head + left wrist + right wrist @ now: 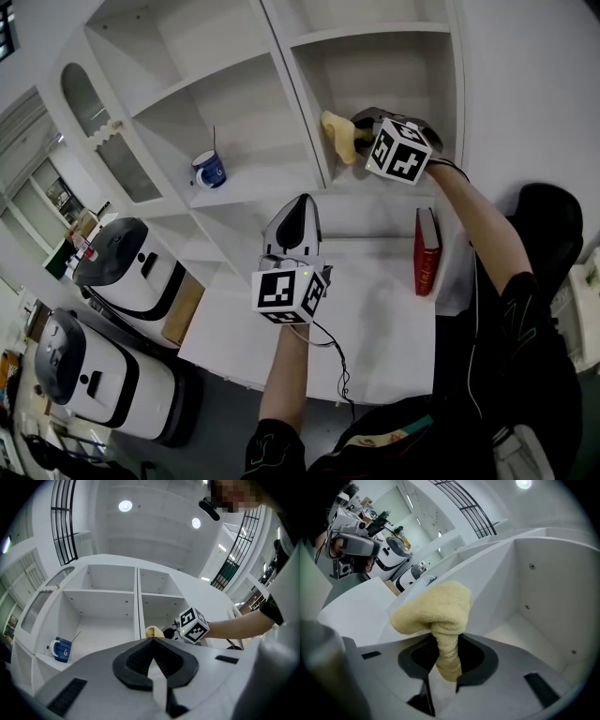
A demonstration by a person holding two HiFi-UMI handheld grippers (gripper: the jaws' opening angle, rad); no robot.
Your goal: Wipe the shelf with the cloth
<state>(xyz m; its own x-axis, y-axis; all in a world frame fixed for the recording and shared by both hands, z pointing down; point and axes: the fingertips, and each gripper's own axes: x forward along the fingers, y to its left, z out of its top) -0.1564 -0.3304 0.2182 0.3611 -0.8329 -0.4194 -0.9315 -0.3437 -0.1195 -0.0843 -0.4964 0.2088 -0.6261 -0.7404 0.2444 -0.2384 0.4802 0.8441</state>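
We list the right gripper pinching the cloth in the shelf's right bay, by its left wall, and the left gripper pressed together, empty, nearer us; wiping looks barely begun, with most surfaces left.

Right arm stretched forward, the right gripper pinches the yellow cloth. The left gripper hovers lower, jaws together.

Looked like a robotics lab tbh: white robot-like machines parked next to the table, bare white shelf unit, high ceiling w/ spotlights.
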